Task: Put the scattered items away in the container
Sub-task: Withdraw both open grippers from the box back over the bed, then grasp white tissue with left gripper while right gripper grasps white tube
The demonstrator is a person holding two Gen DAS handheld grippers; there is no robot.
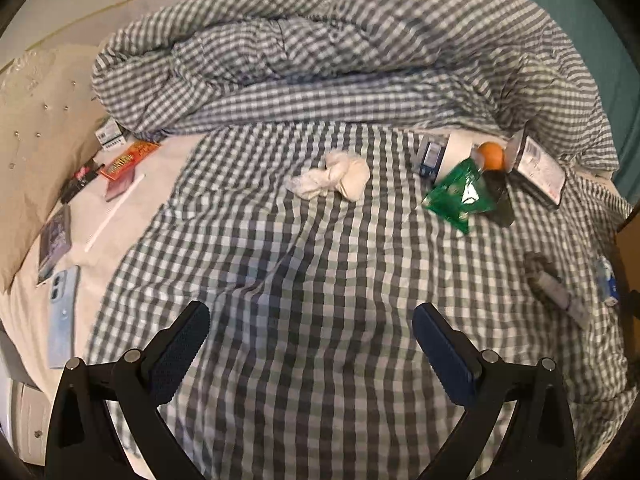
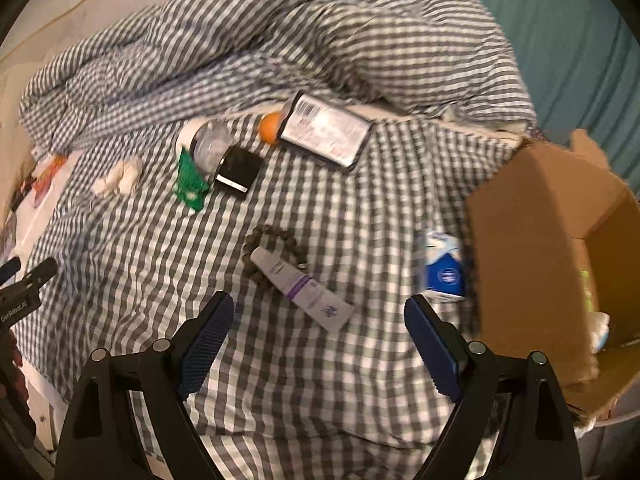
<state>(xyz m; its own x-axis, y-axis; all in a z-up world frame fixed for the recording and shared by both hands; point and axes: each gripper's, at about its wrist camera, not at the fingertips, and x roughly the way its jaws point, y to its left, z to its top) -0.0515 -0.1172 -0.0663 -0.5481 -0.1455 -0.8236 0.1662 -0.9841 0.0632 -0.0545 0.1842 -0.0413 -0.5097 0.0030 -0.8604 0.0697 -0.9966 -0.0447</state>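
I've got both claws over the bed w/ the checked sheet (image 1: 304,264). Left gripper (image 1: 311,338) is spread wide, nothing betw. its pads, just sheet under it. Right gripper (image 2: 319,330) is spread wide too, empty; the white-and-purple tube (image 2: 302,288) lies just ahead of it, slanted across a ring of dark beads (image 2: 272,240). Cardboard box (image 2: 532,240) sits at the right edge of the bed, open, w/ a few pale bits inside I can't make out. Blue-and-white carton (image 2: 442,268) stands just beside the box wall. Further up: green packet (image 2: 190,180), a small black case (image 2: 238,172) touching a clear bottle w/ white cap (image 2: 206,142), an orange ball (image 2: 269,127) against a dark-edged labelled pack (image 2: 326,130). Crumpled tissue (image 1: 332,176) lies mid-sheet, apart from the rest. Bunched duvet (image 1: 340,56) is at the back. On the left, by the pillow (image 1: 40,128): a phone (image 1: 63,312), a red packet (image 1: 128,158), a white stick (image 1: 114,210).
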